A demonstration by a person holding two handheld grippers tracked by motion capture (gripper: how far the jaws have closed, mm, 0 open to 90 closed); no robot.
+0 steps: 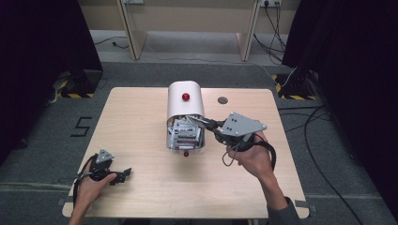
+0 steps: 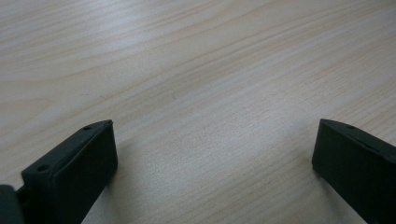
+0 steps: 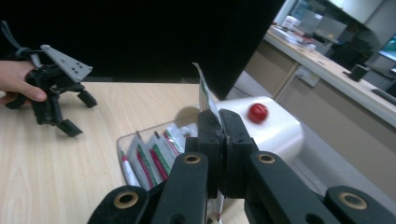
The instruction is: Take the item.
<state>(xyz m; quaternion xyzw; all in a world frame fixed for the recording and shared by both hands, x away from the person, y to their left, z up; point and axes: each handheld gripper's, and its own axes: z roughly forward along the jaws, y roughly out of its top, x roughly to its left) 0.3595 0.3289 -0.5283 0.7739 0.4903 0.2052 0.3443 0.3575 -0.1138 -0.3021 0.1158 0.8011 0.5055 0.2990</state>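
Packet (image 3: 204,95) pinched between the closed jaws of the right gripper (image 3: 219,122), standing up thin and white with a green and red print, just above the open drawer of the box. Table (image 1: 141,187) of pale wood underneath everything, grain plain in the left gripper view (image 2: 196,70). Box (image 1: 186,104) white and round-topped, near the middle of the table toward the far edge, with a red knob (image 1: 186,97) on top and a clear drawer (image 1: 185,136) pulled out toward the person, full of more packets (image 1: 184,133) lying in rows; a second small red knob (image 1: 186,153) at the drawer's front. Right gripper (image 1: 210,124) held in the right hand (image 1: 253,154), reaching in from the right with its tips over the drawer's back end, grey plate on top, clenched on the packet. Left gripper (image 1: 123,174) in the left hand (image 1: 91,185) near the table's front left corner, well apart from the box, jaws spread wide and grasping nothing, tips close over bare wood.
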